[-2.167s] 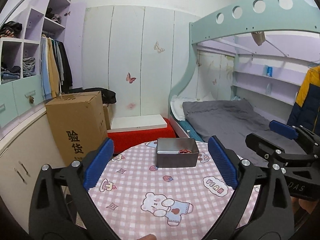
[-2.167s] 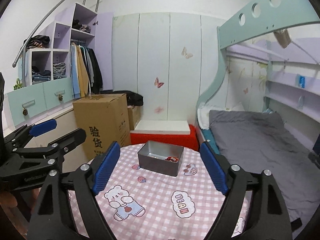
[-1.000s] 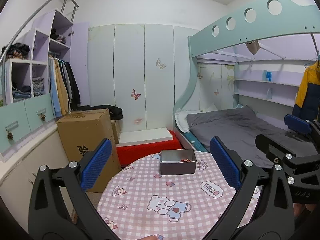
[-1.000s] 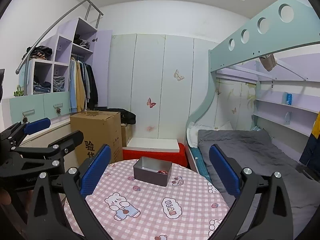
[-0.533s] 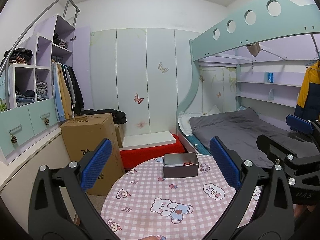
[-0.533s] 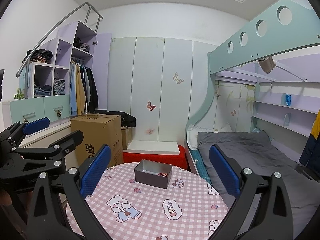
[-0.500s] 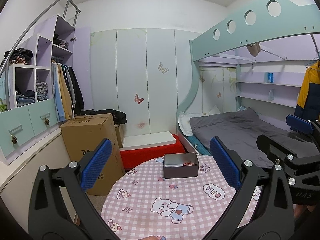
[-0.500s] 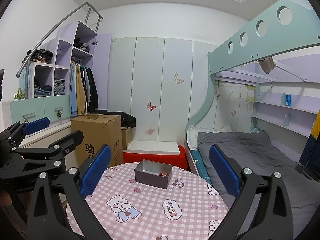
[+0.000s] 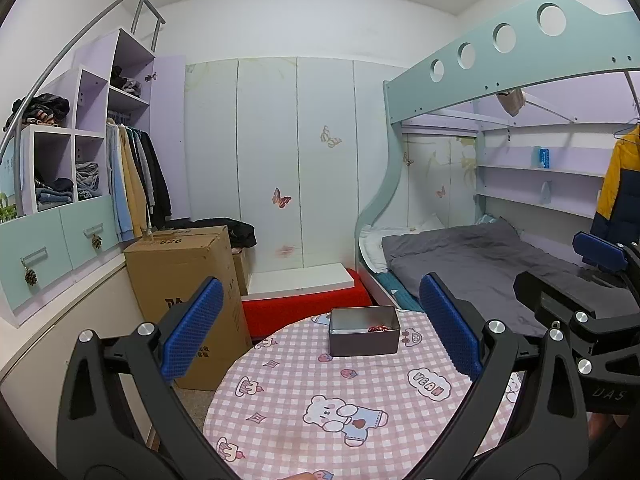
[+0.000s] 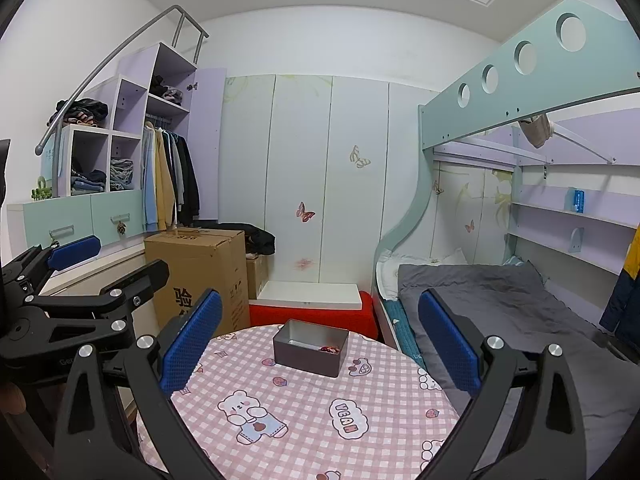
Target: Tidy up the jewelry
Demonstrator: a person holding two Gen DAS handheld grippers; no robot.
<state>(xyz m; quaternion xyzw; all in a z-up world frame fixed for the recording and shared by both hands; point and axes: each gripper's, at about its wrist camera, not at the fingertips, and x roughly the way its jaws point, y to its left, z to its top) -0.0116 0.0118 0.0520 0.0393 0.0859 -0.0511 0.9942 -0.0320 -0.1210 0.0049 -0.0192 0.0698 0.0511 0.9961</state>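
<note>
Both are just hovering over the near edge of the counter (image 9: 400, 432), well back from the tin box (image 9: 364, 331). The left hand-held gripper (image 9: 320, 322) has its jaws spread wide with nothing between them, same for the right hand-held gripper (image 10: 320, 336). The jewelry (image 10: 329, 348), a small reddish bit, sits inside the tin box, toward its right end. My guess is they're held back because the sorting looks finished, or nearly.
</note>
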